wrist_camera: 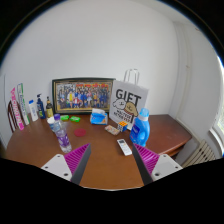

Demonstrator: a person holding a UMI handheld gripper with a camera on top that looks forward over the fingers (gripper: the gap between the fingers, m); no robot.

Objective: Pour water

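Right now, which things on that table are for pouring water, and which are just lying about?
For the job: clear plastic bottle; gripper, fingers open, empty.

Lying about: framed group photo; white GIFT bag; blue jug; white remote control.

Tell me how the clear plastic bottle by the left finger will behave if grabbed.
The clear bottle stands tall and narrow ahead of the open claw, so it probably tips easily. Its thin clear plastic likely gives under squeeze. How full it is cannot be told.
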